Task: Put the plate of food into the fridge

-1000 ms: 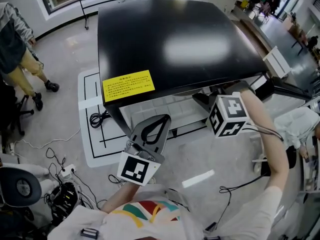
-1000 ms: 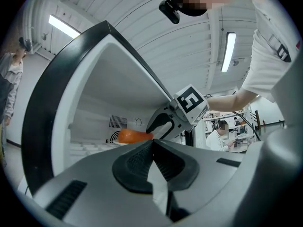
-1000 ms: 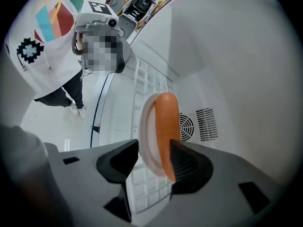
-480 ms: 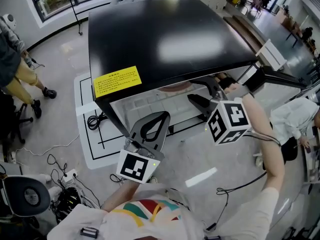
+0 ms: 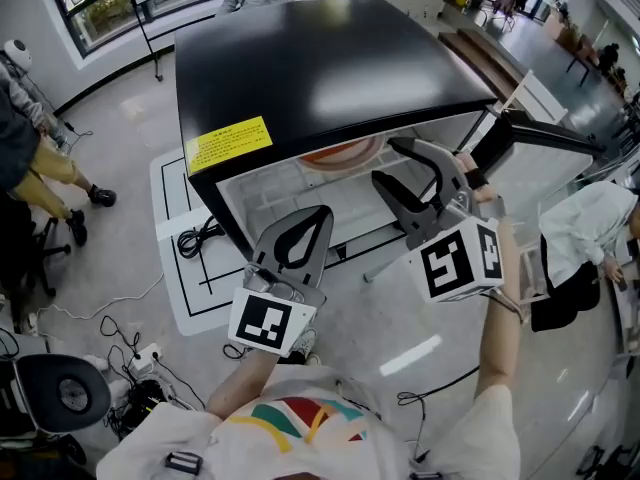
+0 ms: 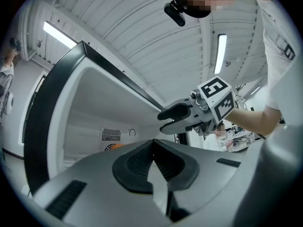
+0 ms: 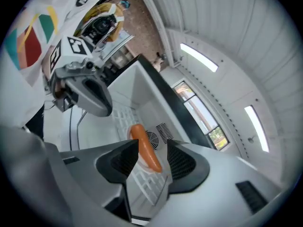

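The fridge (image 5: 330, 63) has a black top and stands open, showing a white inside. An orange plate (image 5: 340, 153) rests on its wire shelf just under the top edge. In the right gripper view a carrot-like orange piece of food (image 7: 144, 150) lies on that plate, near the back vent. My right gripper (image 5: 398, 164) hovers open just outside the opening, level with the plate, with nothing between its fingers. My left gripper (image 5: 318, 218) is shut and empty, lower and to the left, in front of the fridge. The left gripper view shows the right gripper (image 6: 175, 118) beside the fridge wall.
The open fridge door (image 5: 545, 133) juts out at the right. Cables and a power strip (image 5: 140, 356) lie on the floor at the left, near a chair (image 5: 60, 396). One person (image 5: 25, 143) stands at the left and another (image 5: 590, 233) at the right.
My right gripper has drawn back out of the fridge opening, open and empty. The orange plate, hidden a second ago, now shows on the shelf. The left gripper has barely moved.
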Available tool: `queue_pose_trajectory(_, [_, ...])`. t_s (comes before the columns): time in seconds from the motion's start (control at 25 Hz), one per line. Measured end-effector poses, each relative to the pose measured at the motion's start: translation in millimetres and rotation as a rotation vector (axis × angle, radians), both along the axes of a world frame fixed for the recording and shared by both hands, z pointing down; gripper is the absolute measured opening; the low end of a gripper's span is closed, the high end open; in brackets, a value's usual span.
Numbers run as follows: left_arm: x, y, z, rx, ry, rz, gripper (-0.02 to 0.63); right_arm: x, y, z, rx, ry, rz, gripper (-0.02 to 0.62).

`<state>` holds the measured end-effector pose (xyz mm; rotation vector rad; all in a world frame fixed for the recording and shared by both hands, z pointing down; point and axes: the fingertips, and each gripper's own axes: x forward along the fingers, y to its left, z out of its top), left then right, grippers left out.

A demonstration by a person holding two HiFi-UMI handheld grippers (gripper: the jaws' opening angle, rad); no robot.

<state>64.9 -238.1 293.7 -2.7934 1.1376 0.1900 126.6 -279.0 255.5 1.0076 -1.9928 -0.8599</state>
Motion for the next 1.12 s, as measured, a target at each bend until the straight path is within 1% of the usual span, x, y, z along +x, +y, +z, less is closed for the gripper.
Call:
queue_pose_trajectory(0.12, [-1,3,-5,0.006,0.007,-0.002,0.006,10,11,-31,0.099,-0.221,0.037,0.187])
queue_pose_trajectory(0.24, [-4,6,-13,0.020,0.019,-0.005,0.006,21,31,-57,0.169,-0.535,0.074,0.186])
queue_pose_trajectory(0.28, [-5,8,-16,0.028,0.022,-0.007,0.006,25,40,-62,0.183,-0.625,0.082,0.186])
queue_pose_trajectory(0.32, [-6,9,-19,0.034,0.025,-0.009,0.006,28,49,-66,0.197,-0.686,0.084,0.186])
queue_pose_trajectory(0.48, [-10,15,-25,0.052,0.028,-0.012,0.006,37,77,-60,0.240,-0.820,0.093,0.186])
queue_pose_trajectory(0.64, [-12,20,-30,0.069,0.036,-0.017,0.006,36,94,-39,0.250,-0.953,0.156,0.178])
queue_pose_trajectory(0.76, [-15,23,-28,0.061,0.041,-0.023,0.006,34,108,-26,0.285,-1.048,0.200,0.109])
queue_pose_trajectory(0.8, [-15,25,-27,0.059,0.040,-0.021,0.006,33,113,-24,0.297,-1.076,0.209,0.075])
queue_pose_trajectory(0.88, [-16,27,-26,0.062,0.038,-0.019,0.006,29,120,-19,0.308,-1.114,0.217,0.004])
queue_pose_trajectory(1.0, [-18,30,-25,0.063,0.037,-0.017,0.006,21,128,-10,0.306,-1.143,0.224,0.002])
queue_pose_trajectory(1.12, [-19,33,-22,0.063,0.037,-0.015,0.006,11,134,-8,0.304,-1.157,0.186,0.002])
